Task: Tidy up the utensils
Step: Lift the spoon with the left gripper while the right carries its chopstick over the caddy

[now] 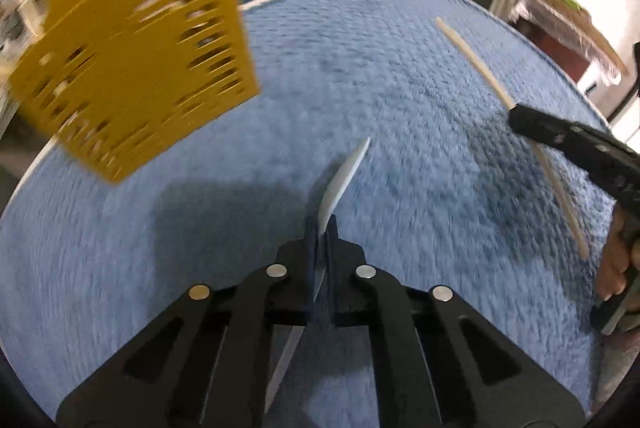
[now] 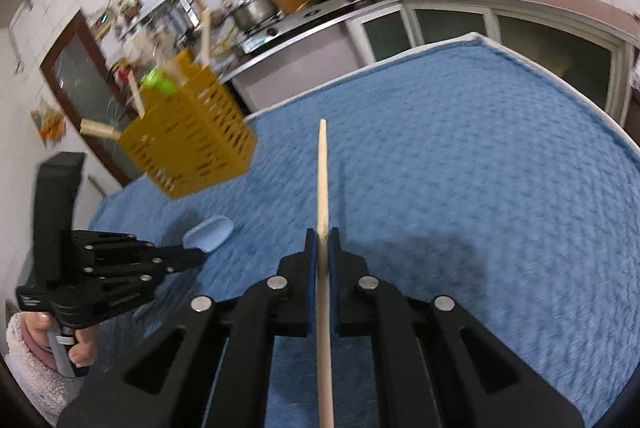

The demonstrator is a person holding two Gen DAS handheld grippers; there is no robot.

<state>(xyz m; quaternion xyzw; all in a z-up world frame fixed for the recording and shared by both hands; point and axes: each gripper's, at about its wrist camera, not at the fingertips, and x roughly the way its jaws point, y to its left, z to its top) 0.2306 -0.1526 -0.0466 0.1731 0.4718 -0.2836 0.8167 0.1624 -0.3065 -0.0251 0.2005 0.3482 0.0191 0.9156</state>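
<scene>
My left gripper [image 1: 321,228] is shut on a pale blue plastic spoon [image 1: 340,184], held above the blue towel-covered table [image 1: 400,100]. In the right wrist view the left gripper [image 2: 200,257] is at the lower left with the spoon's bowl [image 2: 209,228] sticking out. My right gripper [image 2: 323,238] is shut on a wooden chopstick [image 2: 322,164] that points forward. In the left wrist view the right gripper [image 1: 516,118] holds the chopstick [image 1: 472,60] at the right. A yellow slotted utensil holder [image 1: 132,68] stands at the table's far left; it also shows in the right wrist view [image 2: 188,144], with several wooden handles and a green item in it.
Behind the table runs a kitchen counter [image 2: 320,16] with pots, a wok and a cutting board. Cabinets with glass doors [image 2: 440,24] stand below it. A brown door [image 2: 80,68] is at the left behind the holder.
</scene>
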